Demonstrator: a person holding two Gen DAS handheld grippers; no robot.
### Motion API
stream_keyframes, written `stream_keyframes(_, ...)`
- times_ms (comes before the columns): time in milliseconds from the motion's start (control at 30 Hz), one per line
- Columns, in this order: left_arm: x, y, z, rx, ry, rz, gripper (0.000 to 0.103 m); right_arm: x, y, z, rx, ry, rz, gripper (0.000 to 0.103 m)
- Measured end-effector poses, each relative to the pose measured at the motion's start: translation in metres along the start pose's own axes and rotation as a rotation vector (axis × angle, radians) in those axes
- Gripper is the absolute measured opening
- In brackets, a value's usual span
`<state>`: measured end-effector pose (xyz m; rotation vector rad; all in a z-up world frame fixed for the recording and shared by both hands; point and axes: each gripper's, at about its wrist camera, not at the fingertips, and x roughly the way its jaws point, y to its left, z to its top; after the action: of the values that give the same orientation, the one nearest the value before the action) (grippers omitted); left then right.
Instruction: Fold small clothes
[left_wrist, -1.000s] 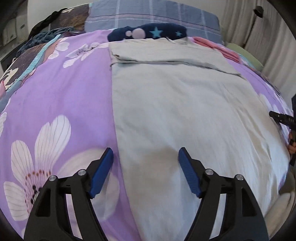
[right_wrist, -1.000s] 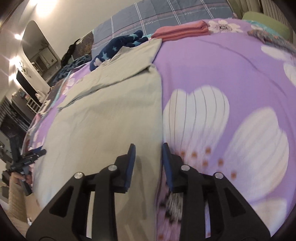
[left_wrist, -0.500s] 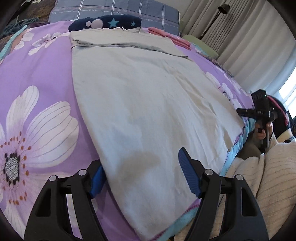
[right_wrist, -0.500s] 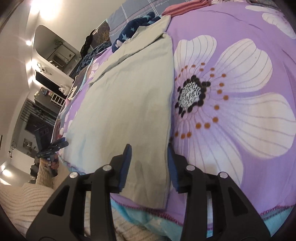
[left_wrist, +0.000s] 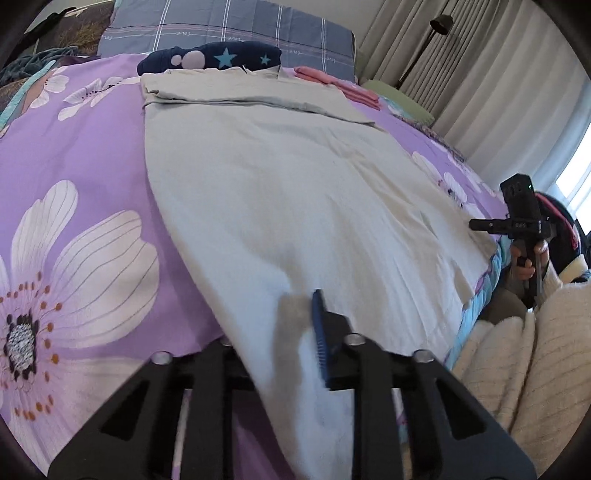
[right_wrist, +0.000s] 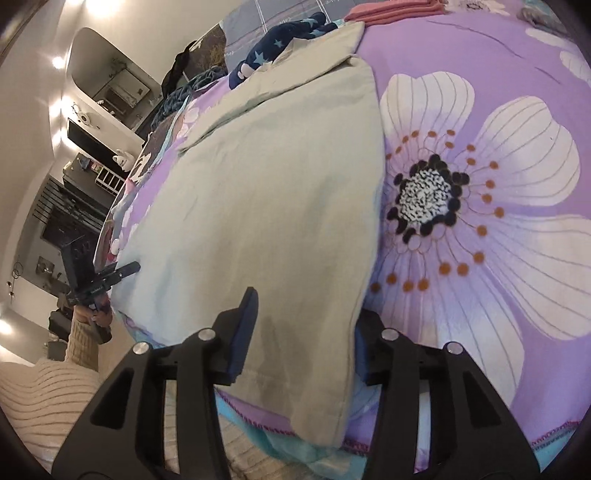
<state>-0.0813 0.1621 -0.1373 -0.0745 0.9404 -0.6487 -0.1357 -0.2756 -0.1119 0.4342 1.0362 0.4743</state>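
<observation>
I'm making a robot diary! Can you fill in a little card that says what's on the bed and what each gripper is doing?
place: bed with purple flower cover
main thing: grey garment, spread flat, far end folded over
left gripper: shut on the garment's near left corner
right gripper: open, fingers either side of the near right corner
behind: navy star cloth, pink folded stack, plaid pillow

Each hand-held gripper (left_wrist: 295, 332) (right_wrist: 303, 332) has black angular arms with silver screws. The finger pads (left_wrist: 319, 332) are blue and ribbed. The sleeves (left_wrist: 535, 369) are cream ribbed knit.
</observation>
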Motion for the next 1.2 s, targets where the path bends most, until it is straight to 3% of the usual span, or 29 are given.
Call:
stream_keyframes(33, 0.004, 0.001, 0.004, -0.016, -0.01, -0.009, 0.0, 0.004, -0.001, 0.004, 0.015, -0.007, 0.004, 0.01)
stream_keyframes(67, 0.004, -0.002, 0.008, -0.014, -0.029, -0.015, 0.0, 0.01, -0.005, 0.009, 0.058, -0.003, 0.008, 0.003)
stream_keyframes(133, -0.008, -0.015, 0.016, 0.042, -0.106, -0.007, 0.0, 0.011, -0.005, 0.017, 0.095, -0.014, 0.021, 0.003)
stream_keyframes(200, -0.039, -0.03, 0.028, 0.08, -0.245, -0.044, 0.0, -0.008, 0.006, 0.025, 0.058, -0.099, 0.034, 0.003)
stream_keyframes(300, -0.079, -0.045, 0.046, 0.115, -0.403, -0.053, 0.0, -0.055, 0.024, 0.038, 0.019, -0.275, 0.148, 0.003)
stream_keyframes(433, -0.113, -0.068, 0.058, 0.182, -0.503, -0.055, 0.0, -0.116, 0.052, 0.047, -0.087, -0.457, 0.223, 0.002)
stream_keyframes(633, -0.169, -0.11, 0.042, 0.281, -0.63, 0.021, 0.0, -0.196, 0.08, 0.022, -0.233, -0.655, 0.226, 0.002)
stream_keyframes(700, -0.175, -0.115, 0.038, 0.288, -0.646, 0.041, 0.001, -0.213, 0.084, 0.015, -0.264, -0.71, 0.183, 0.002)
stream_keyframes(800, -0.159, -0.104, 0.044, 0.245, -0.613, 0.052, 0.002, -0.204, 0.072, 0.023, -0.243, -0.691, 0.161, 0.002)
stream_keyframes(1000, -0.098, -0.052, 0.076, 0.074, -0.48, 0.072, 0.003, -0.132, 0.031, 0.074, -0.063, -0.564, 0.135, 0.002)
stream_keyframes(1200, -0.057, -0.015, 0.115, -0.02, -0.432, 0.042, 0.003, -0.068, -0.001, 0.118, 0.054, -0.486, 0.096, 0.002)
